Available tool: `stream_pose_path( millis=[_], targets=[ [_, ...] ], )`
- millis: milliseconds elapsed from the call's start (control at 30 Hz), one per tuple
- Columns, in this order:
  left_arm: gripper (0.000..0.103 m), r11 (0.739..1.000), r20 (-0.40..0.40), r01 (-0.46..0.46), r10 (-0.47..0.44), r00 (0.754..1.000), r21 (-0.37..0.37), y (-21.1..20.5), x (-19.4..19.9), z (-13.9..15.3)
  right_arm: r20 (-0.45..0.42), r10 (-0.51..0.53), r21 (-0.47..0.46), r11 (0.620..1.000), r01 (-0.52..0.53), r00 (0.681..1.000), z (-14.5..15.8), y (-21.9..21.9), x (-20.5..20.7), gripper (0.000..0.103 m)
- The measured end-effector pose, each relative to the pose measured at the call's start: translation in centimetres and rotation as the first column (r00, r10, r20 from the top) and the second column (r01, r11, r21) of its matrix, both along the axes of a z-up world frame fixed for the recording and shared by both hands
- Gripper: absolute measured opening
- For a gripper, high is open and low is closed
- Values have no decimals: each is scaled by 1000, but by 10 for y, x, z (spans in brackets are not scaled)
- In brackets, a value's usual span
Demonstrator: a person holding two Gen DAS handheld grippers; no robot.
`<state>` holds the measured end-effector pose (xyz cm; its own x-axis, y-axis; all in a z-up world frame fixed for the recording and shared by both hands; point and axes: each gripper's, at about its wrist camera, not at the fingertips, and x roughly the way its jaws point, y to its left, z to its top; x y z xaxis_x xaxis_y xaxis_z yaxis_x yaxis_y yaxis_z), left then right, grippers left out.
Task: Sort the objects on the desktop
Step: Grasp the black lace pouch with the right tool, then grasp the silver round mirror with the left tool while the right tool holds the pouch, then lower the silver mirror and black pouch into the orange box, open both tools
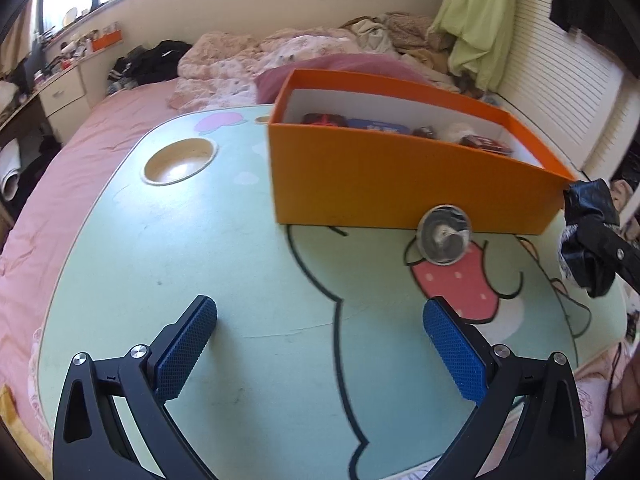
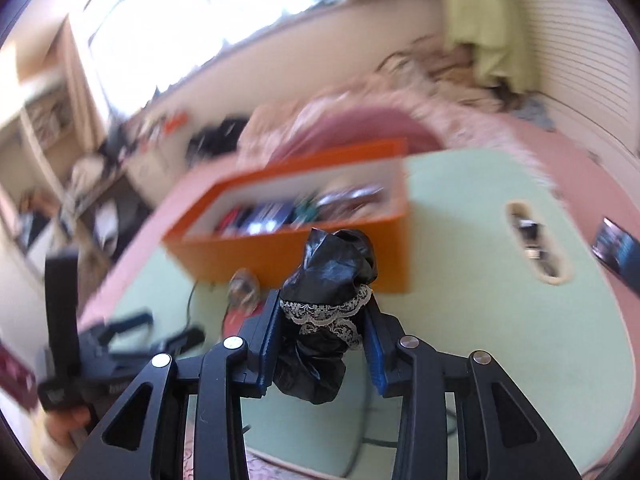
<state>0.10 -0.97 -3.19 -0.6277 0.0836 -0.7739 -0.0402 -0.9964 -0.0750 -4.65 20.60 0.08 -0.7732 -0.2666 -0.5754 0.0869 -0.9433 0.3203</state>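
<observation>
Two grippers work near the orange box (image 1: 400, 176): the right gripper (image 2: 324, 336) clamps a black lace-trimmed bundle (image 2: 328, 280) before its front wall, while the left gripper (image 1: 320, 344) gapes wide, empty.

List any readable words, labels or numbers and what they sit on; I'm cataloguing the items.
No text can be read.
Blue item in the orange box: pale marks, too small.
Dark phone-like slab on the table edge: screen blurred.
</observation>
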Motion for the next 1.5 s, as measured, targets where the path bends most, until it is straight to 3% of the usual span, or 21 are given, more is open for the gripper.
stream_pose_path(
  millis=[167,267,367,400,433,600,800,967,1100,1167,1200,1233,1267,1300,1333,1400,1467,1500],
  targets=[
    [102,988,-52,149,-148,988,30,29,-2,21,16,7,-3,1000,-6,1000,2,-3,-5,36],
    [90,974,-12,223,-223,975,32,53,-22,25,14,12,0,1000,-12,1000,5,-4,-6,36],
    [67,974,87,228,-226,970,-14,70,-47,14,19,12,-13,1000,-12,1000,1,1,-4,36],
    [59,975,88,221,-217,972,-34,72,-51,13,20,13,-16,1000,-12,1000,0,1,-5,36],
    [38,976,76,213,-210,975,-45,72,-53,17,21,13,-17,1000,-13,1000,-1,0,-5,36],
    [38,976,-26,209,-208,978,56,47,-30,45,18,16,-18,1000,-15,1000,-1,0,-2,36],
    [38,971,-113,214,-203,973,103,22,-5,87,-1,36,11,999,-36,999,7,-7,-4,36],
    [38,984,-171,176,-168,971,33,25,-39,126,-118,22,66,998,-15,993,45,-22,-25,36],
    [39,991,-149,128,-120,981,45,26,-86,133,-92,1,77,997,6,996,61,-29,-73,37],
    [55,998,-59,64,-62,996,28,25,-112,117,-49,-21,106,994,26,999,56,-31,-100,46],
    [63,999,-13,38,-38,999,18,25,-121,107,-7,-44,130,990,45,999,47,-31,-113,66],
    [63,1000,36,15,-16,999,22,22,-125,94,19,-72,139,988,68,997,40,-29,-117,79],
    [63,999,49,12,-14,999,32,18,-123,87,40,-89,128,988,83,995,31,-26,-119,79],
    [63,999,51,15,-17,999,38,16,-119,79,-14,-93,146,985,94,996,27,-26,-114,81],
    [65,1000,18,27,-27,999,6,19,-111,73,-11,-106,190,976,106,994,21,-27,-112,90],
    [71,996,-32,39,-42,999,-85,28,-97,65,88,-107,286,955,78,990,-1,-32,-121,92],
    [77,996,-46,23,-27,999,-86,28,-83,62,216,-57,144,989,26,975,-25,-15,-132,93],
    [77,996,-52,16,-21,998,-89,29,-79,61,268,-32,31,999,25,963,-36,-2,-137,93]
  ],
)
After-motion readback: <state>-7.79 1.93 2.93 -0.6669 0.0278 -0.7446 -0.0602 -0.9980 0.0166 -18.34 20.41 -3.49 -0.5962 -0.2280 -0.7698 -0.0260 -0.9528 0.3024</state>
